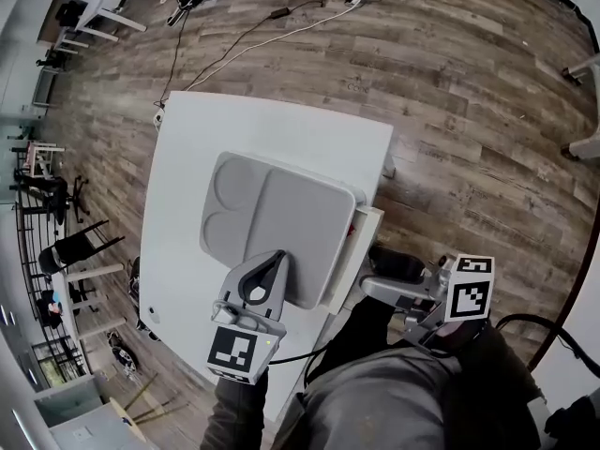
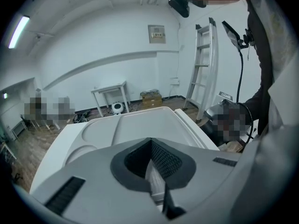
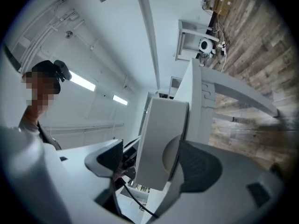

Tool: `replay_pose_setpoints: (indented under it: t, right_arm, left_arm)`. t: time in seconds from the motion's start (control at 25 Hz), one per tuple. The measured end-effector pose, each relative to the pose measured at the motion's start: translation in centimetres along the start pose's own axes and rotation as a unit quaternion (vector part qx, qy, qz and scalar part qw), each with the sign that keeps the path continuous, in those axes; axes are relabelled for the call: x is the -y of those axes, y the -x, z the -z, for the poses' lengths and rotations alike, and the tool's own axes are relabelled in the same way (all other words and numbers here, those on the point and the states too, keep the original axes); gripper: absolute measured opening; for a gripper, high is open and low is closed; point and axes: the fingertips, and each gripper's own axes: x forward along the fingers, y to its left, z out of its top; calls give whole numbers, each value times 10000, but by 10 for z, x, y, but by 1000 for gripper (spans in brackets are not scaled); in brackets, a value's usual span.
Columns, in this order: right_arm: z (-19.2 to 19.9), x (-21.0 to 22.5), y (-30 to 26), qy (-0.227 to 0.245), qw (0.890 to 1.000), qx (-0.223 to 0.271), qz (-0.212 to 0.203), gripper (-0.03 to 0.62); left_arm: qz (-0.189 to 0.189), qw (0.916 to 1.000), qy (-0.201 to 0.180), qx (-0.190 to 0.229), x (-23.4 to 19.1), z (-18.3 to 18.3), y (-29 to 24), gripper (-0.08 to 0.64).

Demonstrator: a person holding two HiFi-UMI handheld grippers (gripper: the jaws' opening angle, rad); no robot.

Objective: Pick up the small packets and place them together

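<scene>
The wooden floor fills most of the head view and lies open to the right and top of the frame. Cables trail along its upper edge, and chairs and frames crowd the left border.

The white table runs at a slant through the centre. A broad bare strip shows down its left side and another across its top.

A grey compartment tray sits toward the table's right and lower part. Its right edge runs just beside the table's right rim, leaving almost no margin there.

The left gripper reaches up from the bottom of the frame over the tray's lower edge. Its jaws are pressed together at the tips, and whether anything thin is pinched cannot be told.

The right gripper hangs off the table, just past its right rim at lower right. Its jaws are spread wide, and in its own view the tray shows through the gap with neither pad seen pressing on it.

A red sliver shows between the tray's right edge and the rim. It is too small to tell whether it is one of the small packets.
</scene>
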Motion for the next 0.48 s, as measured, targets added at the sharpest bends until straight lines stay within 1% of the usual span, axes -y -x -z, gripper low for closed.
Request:
replay_pose_setpoints:
  t: [0.08, 0.12, 0.28, 0.4, 0.48]
  right_arm:
    - [-4, -3, -7, 5, 9999, -47, 126, 402]
    - [-6, -3, -11, -14, 9997, -55, 217, 414]
    - [-10, 5, -22, -210, 9983, 71, 531, 416]
    - [-11, 12, -22, -223, 9968, 106, 759, 412]
    - [-10, 16, -19, -244, 9959, 106, 867, 286]
  left_arm:
    - [-20, 10000, 9, 41, 0, -1, 0, -9]
    - [-24, 10000, 9, 54, -1, -1, 0, -9]
    - [-37, 9999, -57, 94, -1, -1, 2, -9]
    - [-43, 9999, -80, 91, -1, -3, 1, -9]
    - [-43, 9999, -57, 85, -1, -4, 1, -9]
